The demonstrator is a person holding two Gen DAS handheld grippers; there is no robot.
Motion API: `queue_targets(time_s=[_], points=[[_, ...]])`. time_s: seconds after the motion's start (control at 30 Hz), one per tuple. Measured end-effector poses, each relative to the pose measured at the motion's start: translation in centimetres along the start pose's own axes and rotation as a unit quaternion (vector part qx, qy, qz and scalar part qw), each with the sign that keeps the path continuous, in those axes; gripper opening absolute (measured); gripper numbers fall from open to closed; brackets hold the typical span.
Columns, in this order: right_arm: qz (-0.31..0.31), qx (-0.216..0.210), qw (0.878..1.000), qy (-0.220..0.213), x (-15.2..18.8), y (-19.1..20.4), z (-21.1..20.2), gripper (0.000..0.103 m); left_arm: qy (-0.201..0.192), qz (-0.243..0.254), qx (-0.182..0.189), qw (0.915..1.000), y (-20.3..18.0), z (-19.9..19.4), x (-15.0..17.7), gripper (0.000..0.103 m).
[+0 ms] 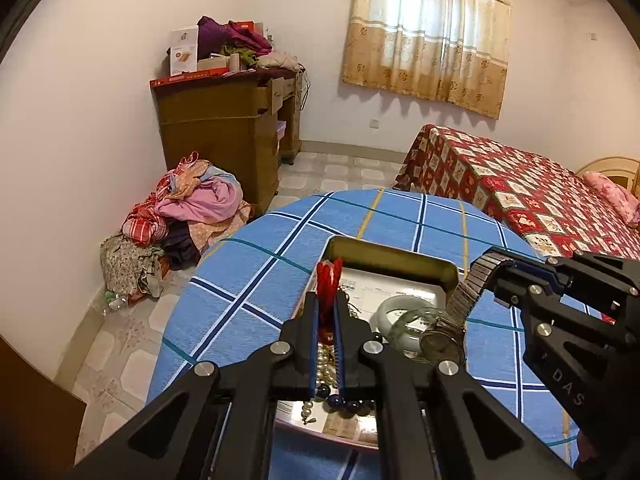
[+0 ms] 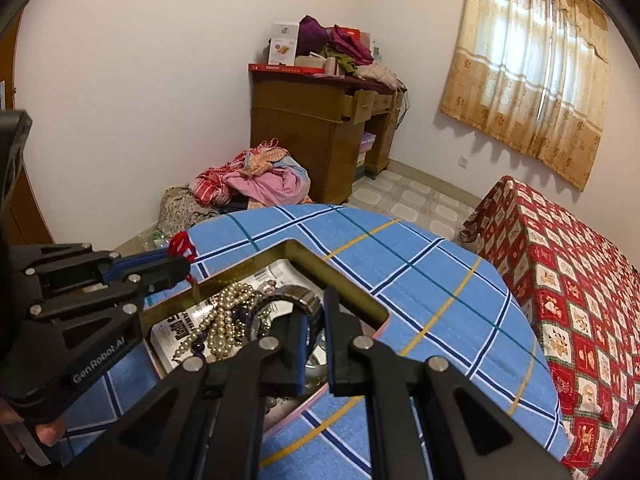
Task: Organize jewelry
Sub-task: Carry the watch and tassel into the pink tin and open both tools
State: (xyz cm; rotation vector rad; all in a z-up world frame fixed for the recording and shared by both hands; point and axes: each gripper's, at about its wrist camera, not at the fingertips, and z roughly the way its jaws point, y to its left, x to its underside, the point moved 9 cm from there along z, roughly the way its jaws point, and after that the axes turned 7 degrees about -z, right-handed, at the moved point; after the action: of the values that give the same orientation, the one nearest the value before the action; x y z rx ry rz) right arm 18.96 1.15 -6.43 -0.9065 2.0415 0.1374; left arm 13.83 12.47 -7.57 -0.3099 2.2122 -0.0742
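My left gripper is shut on a red cord, which sticks up between its pads above an open gold-rimmed tin box. From the right, my right gripper is shut on the metal band of a wristwatch, whose round face hangs over the box. In the right wrist view the right gripper pinches the watch band above the box, and the left gripper holds the red cord at the box's left rim. A pearl necklace, dark beads and a pale bangle lie inside.
The box sits on a round table with a blue plaid cloth. A bed with a red patterned cover stands to the right. A pile of clothes lies on the floor by a wooden desk. A hand grips the left tool.
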Motion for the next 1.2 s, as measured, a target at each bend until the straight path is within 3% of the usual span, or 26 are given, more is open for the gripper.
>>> queue_targets(time_s=[1.2], points=[[-0.007,-0.005,1.0,0.019,0.5,1.7,2.4,0.009,0.035,-0.001,-0.012,0.9993,0.9,2.6,1.5,0.006]])
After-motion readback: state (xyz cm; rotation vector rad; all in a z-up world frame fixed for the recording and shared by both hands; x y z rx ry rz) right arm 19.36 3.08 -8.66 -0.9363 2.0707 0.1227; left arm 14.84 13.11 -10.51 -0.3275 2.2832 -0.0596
